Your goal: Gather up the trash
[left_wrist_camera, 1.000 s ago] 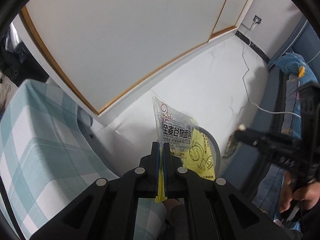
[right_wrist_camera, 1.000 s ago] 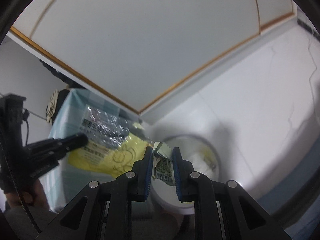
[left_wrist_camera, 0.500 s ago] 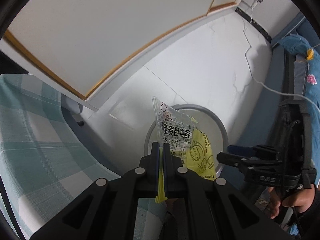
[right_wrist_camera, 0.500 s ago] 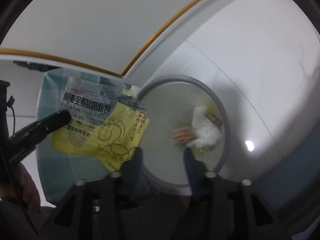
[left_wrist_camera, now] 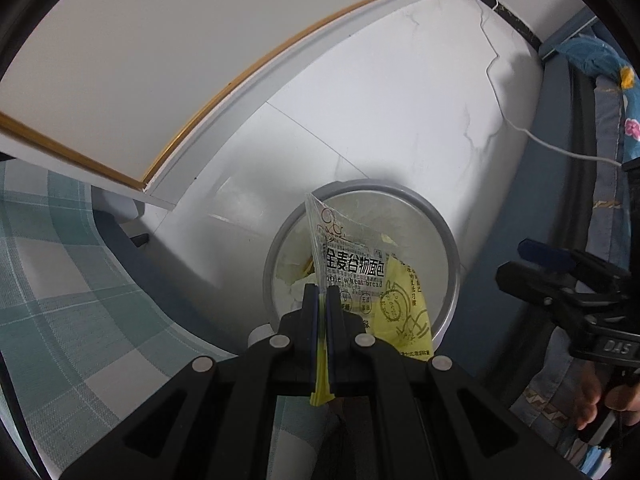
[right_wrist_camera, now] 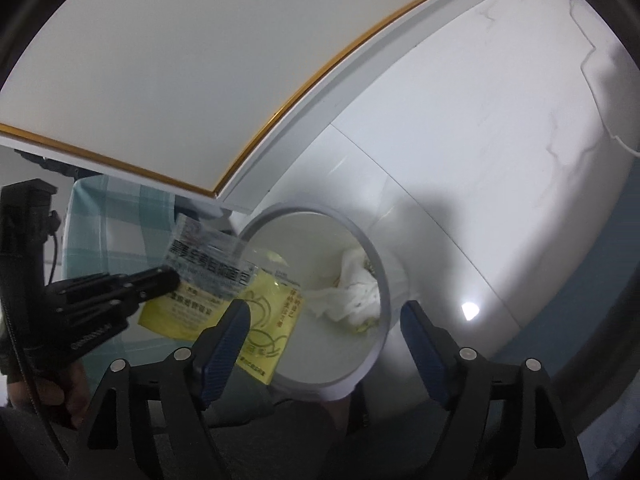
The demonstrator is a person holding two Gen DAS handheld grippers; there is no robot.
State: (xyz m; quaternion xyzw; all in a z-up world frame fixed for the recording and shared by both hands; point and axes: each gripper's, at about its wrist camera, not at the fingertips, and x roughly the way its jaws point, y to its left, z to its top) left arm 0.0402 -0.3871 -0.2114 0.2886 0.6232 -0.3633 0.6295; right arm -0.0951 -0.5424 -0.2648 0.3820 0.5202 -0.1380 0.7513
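My left gripper (left_wrist_camera: 321, 292) points down, shut on one edge of a clear and yellow bread wrapper (left_wrist_camera: 372, 280). The wrapper hangs over the mouth of a round grey bin (left_wrist_camera: 448, 240). In the right wrist view the same wrapper (right_wrist_camera: 272, 308) dangles from the left gripper (right_wrist_camera: 172, 280) at the bin's left rim (right_wrist_camera: 380, 264). My right gripper (right_wrist_camera: 324, 312) hovers above the bin; its jaws are opening and nothing is between them. Crumpled white tissue (right_wrist_camera: 356, 284) lies inside the bin. The right gripper (left_wrist_camera: 516, 264) also shows at the right edge of the left wrist view.
A teal plaid cloth (left_wrist_camera: 60, 280) covers furniture left of the bin. A white panel with gold trim (left_wrist_camera: 160, 60) rises behind it. A white cable (left_wrist_camera: 496, 80) runs over the pale tiled floor (left_wrist_camera: 400, 120). Blue bedding (left_wrist_camera: 608, 120) lies at the right.
Both grippers have sunk toward the bin, which now fills more of each view. The right jaws went from shut on a small scrap to wide apart, and the scrap is gone from between them.
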